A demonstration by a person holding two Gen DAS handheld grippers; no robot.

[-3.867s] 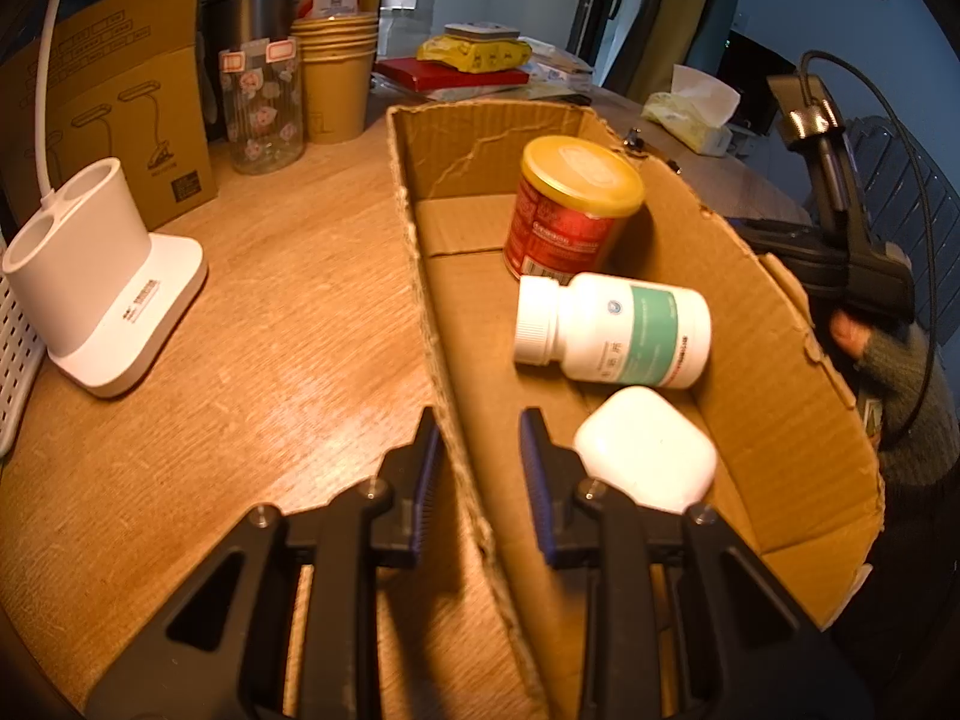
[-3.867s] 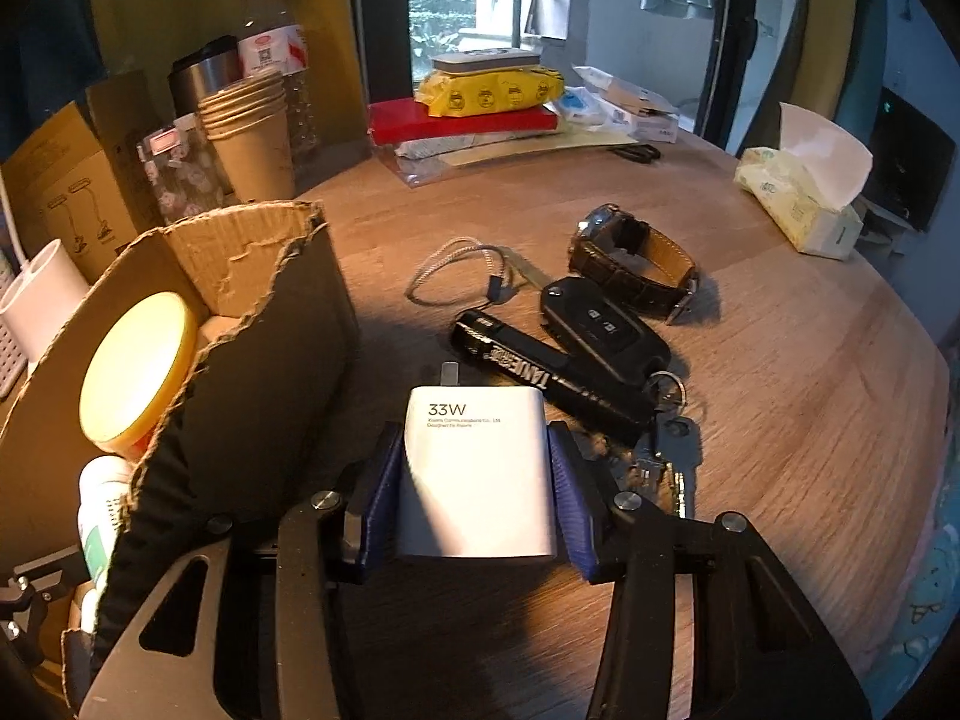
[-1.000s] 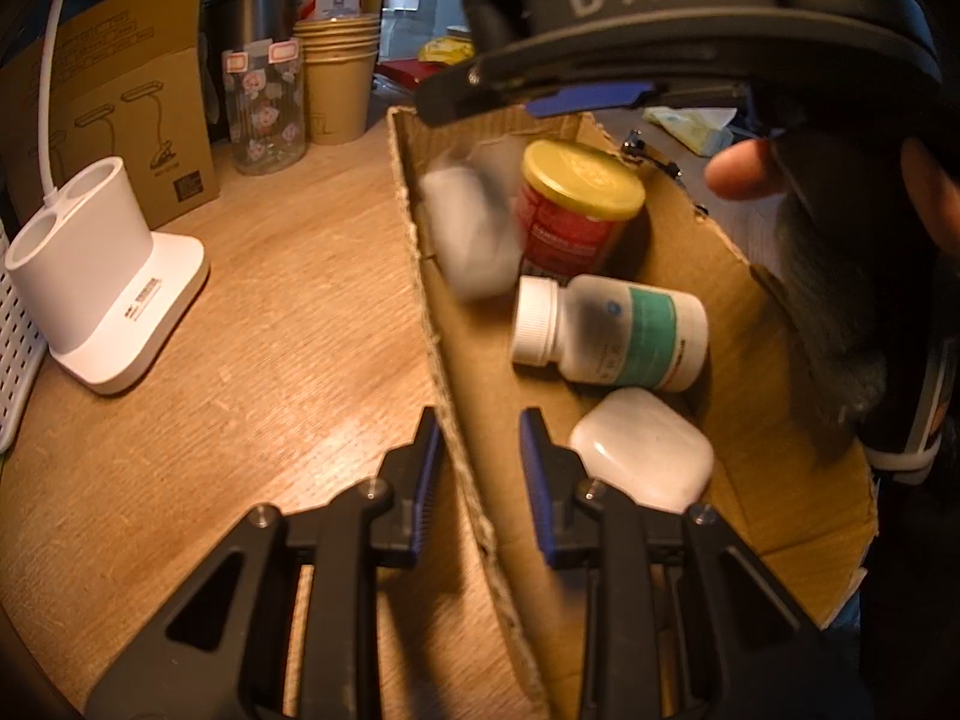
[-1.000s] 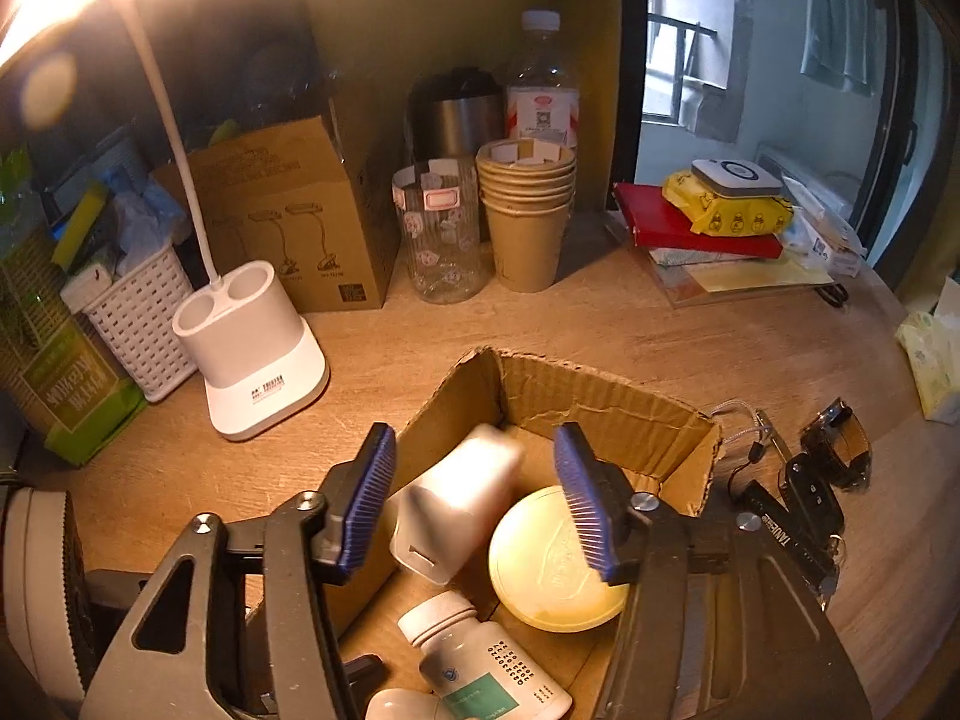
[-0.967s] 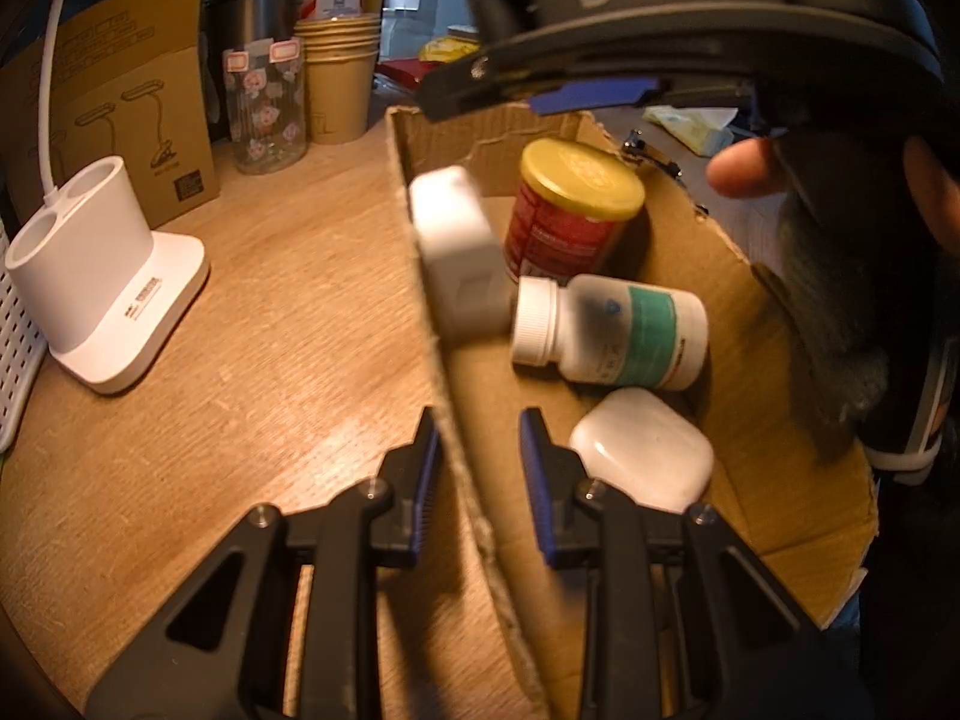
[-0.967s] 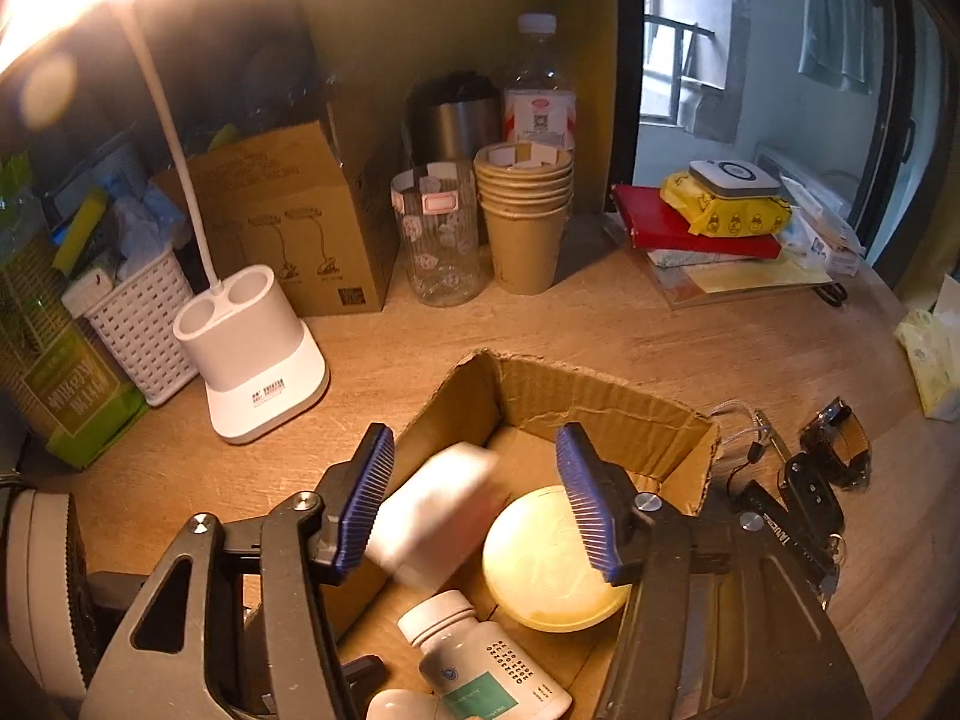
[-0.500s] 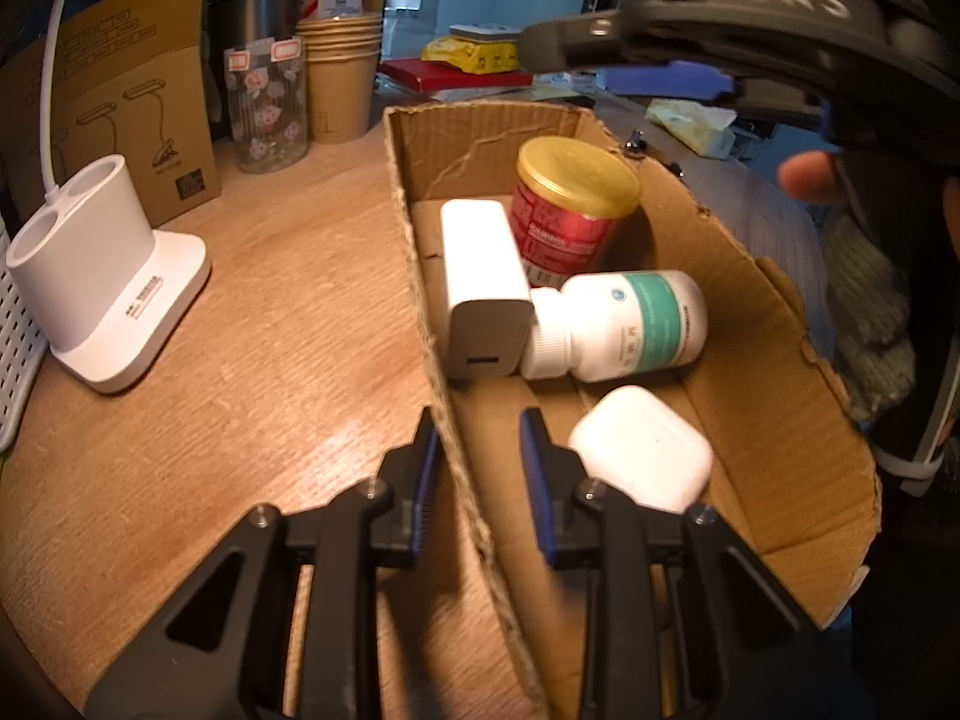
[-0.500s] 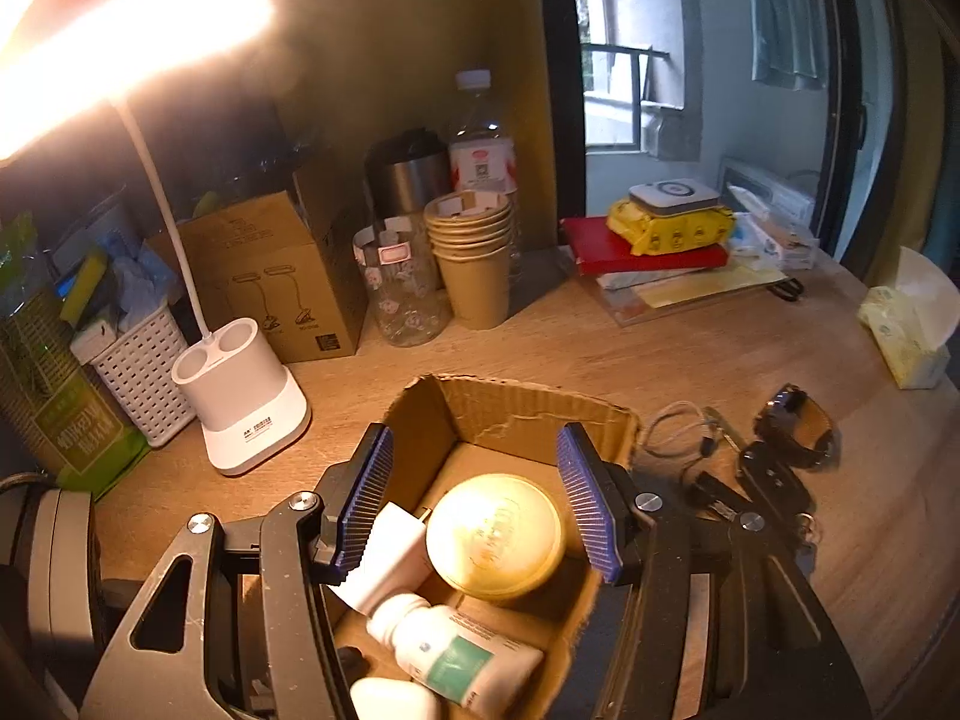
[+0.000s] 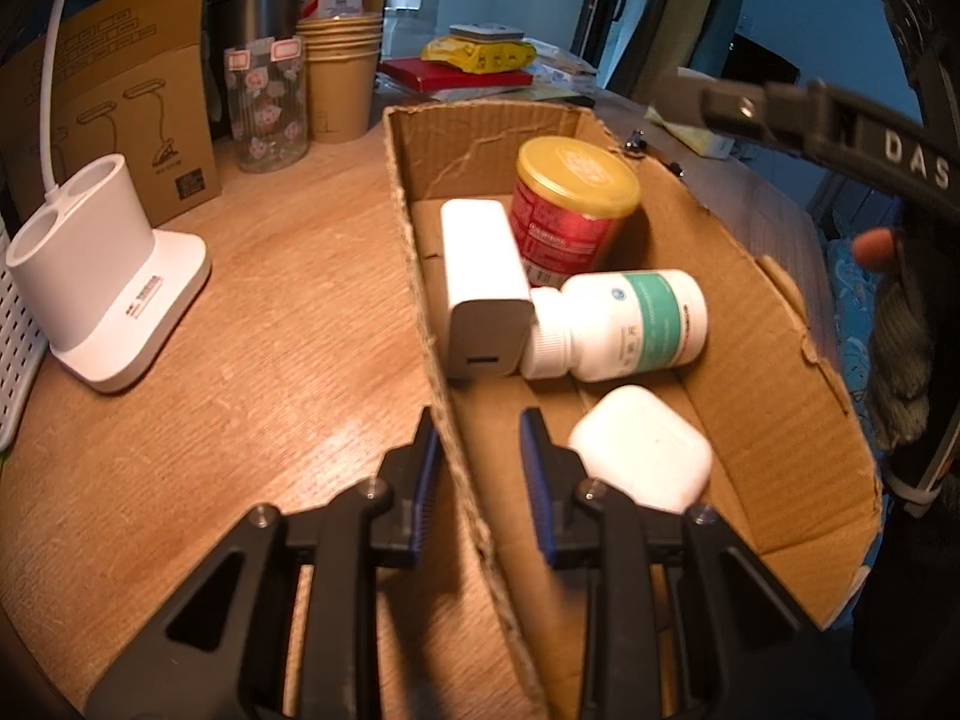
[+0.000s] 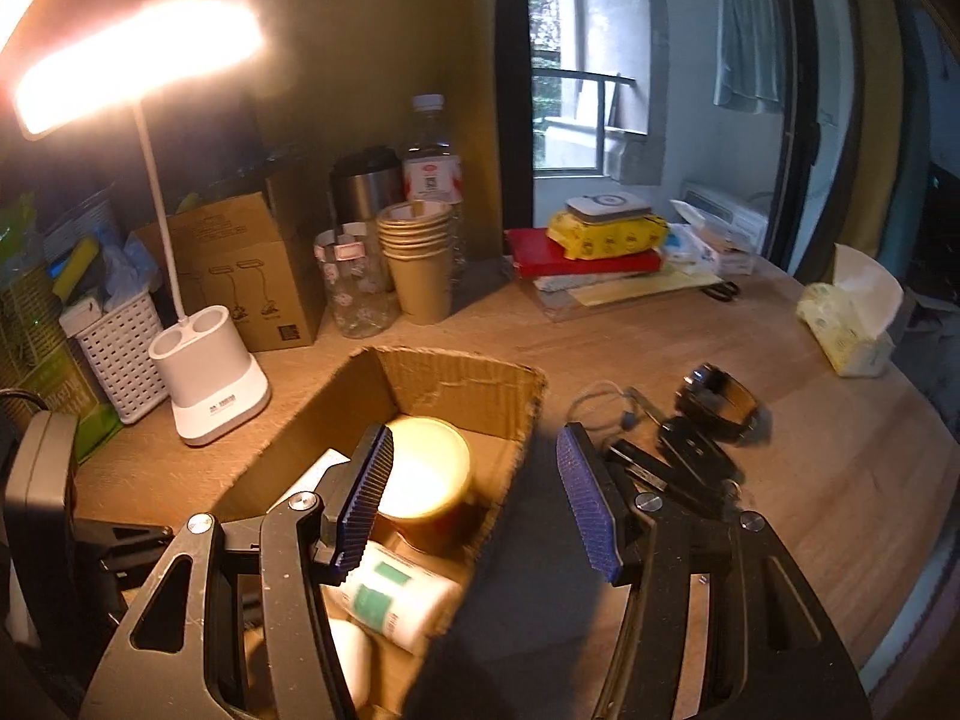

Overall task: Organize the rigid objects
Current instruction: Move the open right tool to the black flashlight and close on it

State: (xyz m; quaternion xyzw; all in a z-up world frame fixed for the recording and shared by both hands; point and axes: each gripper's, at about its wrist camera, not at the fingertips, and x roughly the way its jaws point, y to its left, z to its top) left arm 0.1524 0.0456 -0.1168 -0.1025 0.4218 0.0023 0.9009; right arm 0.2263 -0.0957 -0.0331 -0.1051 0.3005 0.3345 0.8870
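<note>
At the near end of the cardboard box [image 9: 798,360], the left gripper [image 9: 480,480] straddles the box's left wall, its jaws drawn in close on either side of the cardboard as if pinning the box in place. Just inside that corner lies the white earbud case [image 9: 642,450]. A little further along, the white charger [image 9: 480,276] now rests on the box floor against the left wall. A moment ago it was tumbling down out of the right gripper; before that it sat on the tabletop between that gripper's jaws. So one more item is put away, by my reading. It lies flat with its long axis running along the box, port end toward the near end and the other end toward the far wall. Its near corner touches the cap of the pill bottle [image 9: 618,324], which lies across the box. Beyond them the red tin [image 9: 570,210] with the gold lid stands upright near the far wall.

Above the box's right wall, the right gripper [image 10: 474,498] hangs with jaws apart and nothing between them, and it has drifted off toward the right side of the tabletop. Out there, past the box, the car key [image 10: 696,456], black key fob [image 10: 642,468] and wristwatch [image 10: 720,402] wait on the tabletop, likely next.
</note>
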